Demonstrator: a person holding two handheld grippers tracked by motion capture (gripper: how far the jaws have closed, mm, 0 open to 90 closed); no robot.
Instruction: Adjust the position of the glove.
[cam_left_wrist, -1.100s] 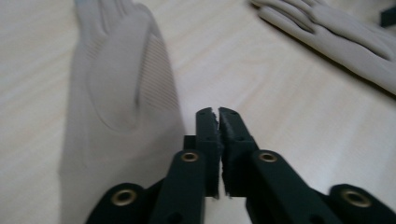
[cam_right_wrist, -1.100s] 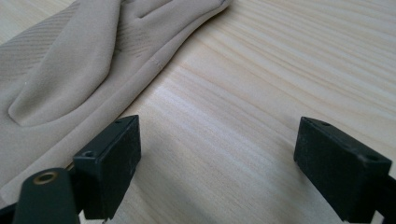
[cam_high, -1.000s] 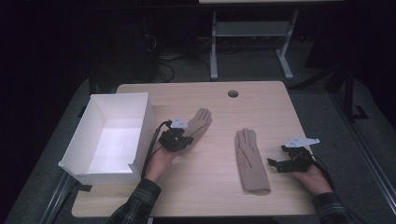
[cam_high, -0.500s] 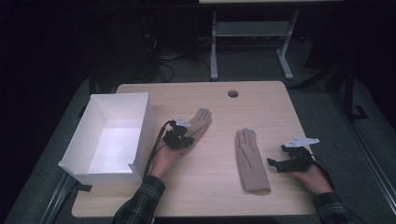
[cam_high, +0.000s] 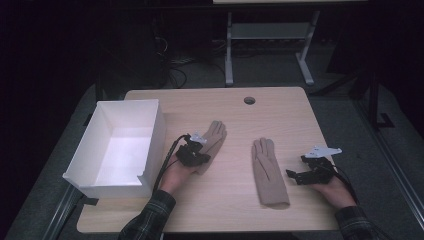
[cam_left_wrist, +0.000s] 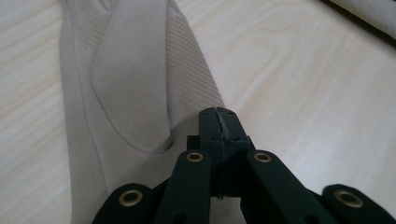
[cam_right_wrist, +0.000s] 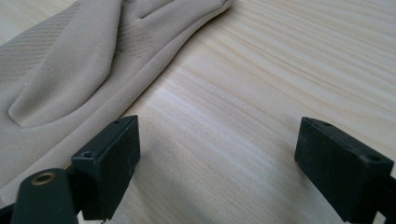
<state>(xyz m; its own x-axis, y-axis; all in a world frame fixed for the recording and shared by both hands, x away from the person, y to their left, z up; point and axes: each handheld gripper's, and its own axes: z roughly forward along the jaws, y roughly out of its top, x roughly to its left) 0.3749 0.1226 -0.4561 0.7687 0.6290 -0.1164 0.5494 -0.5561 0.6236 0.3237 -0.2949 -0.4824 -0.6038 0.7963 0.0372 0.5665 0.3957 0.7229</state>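
While right gripper (cam_high: 295, 175) unmoved, left gripper (cam_high: 199, 154) forward.

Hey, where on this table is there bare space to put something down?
Bare wood runs along the far edge around the round hole, and between the two gloves. The white box takes the left side, where the left tongs crowd it. The right tongs take the right edge.

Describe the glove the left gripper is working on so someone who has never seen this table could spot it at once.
Start at the white box on the wooden table. Just to its right lies a beige glove, its fingers angled away from the box. Unlike the other glove, lying free mid-table, this one has the left gripper shut at its cuff edge.
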